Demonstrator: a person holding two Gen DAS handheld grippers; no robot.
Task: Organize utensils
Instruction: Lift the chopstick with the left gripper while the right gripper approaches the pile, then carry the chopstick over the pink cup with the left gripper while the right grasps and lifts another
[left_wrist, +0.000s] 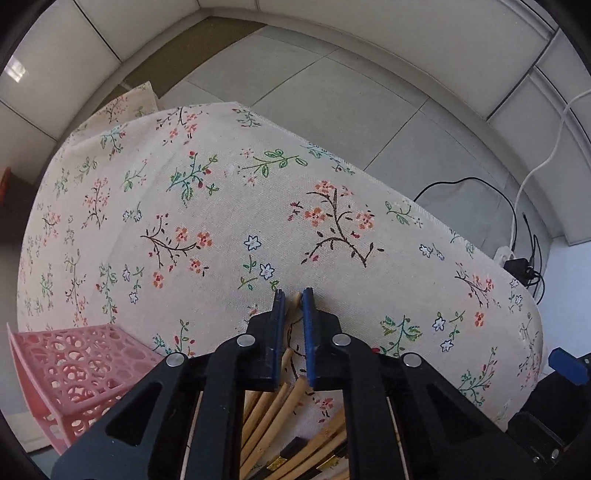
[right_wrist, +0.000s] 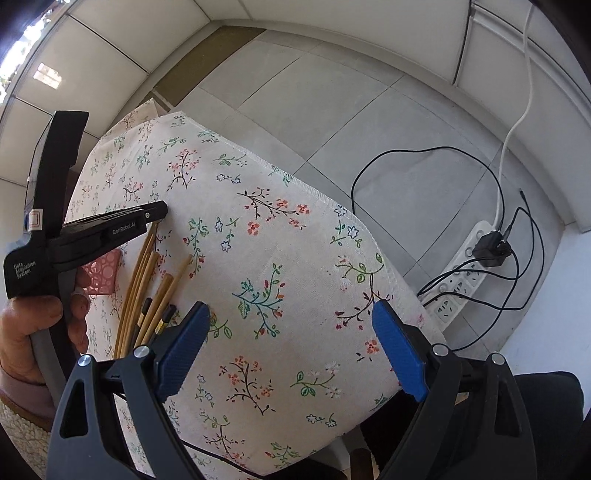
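While a pink basket (left_wrist: 70, 373) sits at the surface's (left_wrist: 229, 206) left, the left gripper (left_wrist: 293, 295) pinches one chopstick (left_wrist: 295, 301) above the chopsticks pile (left_wrist: 273, 413); the right gripper (right_wrist: 291, 317) hangs open.

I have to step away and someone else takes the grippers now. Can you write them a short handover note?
Left gripper: shut on one bamboo chopstick, pointing down at the pile.
Right gripper: open, empty, over bare tablecloth.
Chopsticks lie loose on the cloth; pink basket stands beside them.
Done: one chopstick gripped. No chopstick visible in the basket.
Left: move this chopstick and the others to the basket.
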